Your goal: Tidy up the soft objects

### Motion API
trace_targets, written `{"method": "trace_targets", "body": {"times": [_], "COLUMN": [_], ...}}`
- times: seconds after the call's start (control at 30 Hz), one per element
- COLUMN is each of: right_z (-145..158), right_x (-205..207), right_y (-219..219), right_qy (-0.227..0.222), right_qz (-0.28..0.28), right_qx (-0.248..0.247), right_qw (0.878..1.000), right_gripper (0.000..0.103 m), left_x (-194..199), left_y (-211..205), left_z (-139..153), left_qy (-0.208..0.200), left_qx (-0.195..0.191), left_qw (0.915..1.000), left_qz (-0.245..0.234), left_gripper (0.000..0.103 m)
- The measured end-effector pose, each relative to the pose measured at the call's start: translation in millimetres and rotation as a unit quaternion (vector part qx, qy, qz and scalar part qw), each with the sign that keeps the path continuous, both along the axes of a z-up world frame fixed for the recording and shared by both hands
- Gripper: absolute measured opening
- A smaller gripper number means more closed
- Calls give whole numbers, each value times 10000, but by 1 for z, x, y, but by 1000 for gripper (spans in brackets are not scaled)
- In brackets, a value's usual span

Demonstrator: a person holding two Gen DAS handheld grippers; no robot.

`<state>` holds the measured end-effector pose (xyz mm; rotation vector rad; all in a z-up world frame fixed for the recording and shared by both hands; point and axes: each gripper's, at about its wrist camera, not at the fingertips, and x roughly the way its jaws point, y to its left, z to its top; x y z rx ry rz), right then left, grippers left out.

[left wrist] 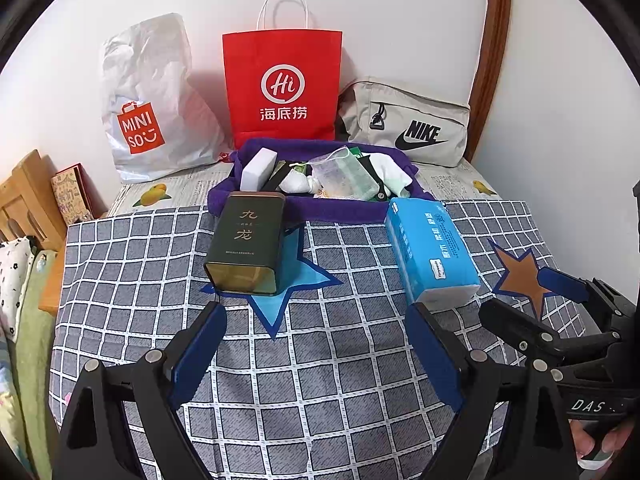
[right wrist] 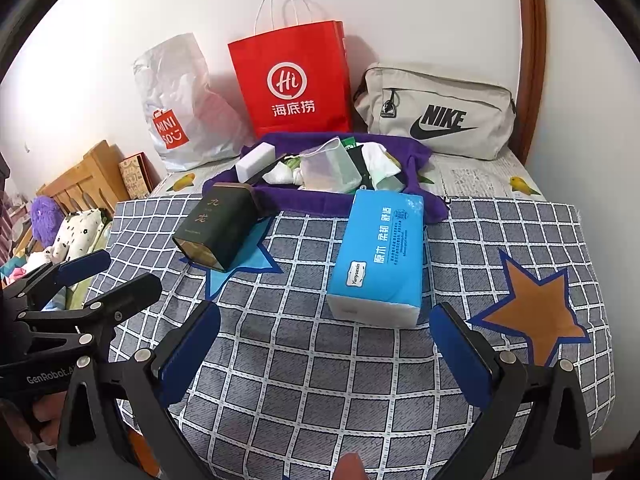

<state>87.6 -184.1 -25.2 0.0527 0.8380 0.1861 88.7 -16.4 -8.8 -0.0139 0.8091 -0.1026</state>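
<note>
A blue tissue pack and a dark green tin lie on the checked cloth. Behind them a purple towel holds a white sponge block, white socks, and a clear pouch. My left gripper is open and empty, just in front of the tin and pack. My right gripper is open and empty, its fingers framing the near end of the tissue pack. Each gripper shows in the other's view.
A white Miniso plastic bag, a red paper bag and a beige Nike bag stand against the back wall. A wooden bed frame and bedding lie at the left.
</note>
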Motion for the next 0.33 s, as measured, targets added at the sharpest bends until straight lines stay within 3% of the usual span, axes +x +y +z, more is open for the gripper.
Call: {"method": "trace_targets", "body": {"times": [0.33], "right_z": [2], "right_x": [0], "right_y": [0], "right_qy": [-3], "right_qz": [39], "right_qx": [71], "right_qw": [10000], "right_gripper": [103], "left_x": [0], "left_y": [-4], "left_z": [-3], "left_qy": [4], "left_qx": [9], "left_qw": [10000], "left_qz": [3], "left_gripper": [90]}}
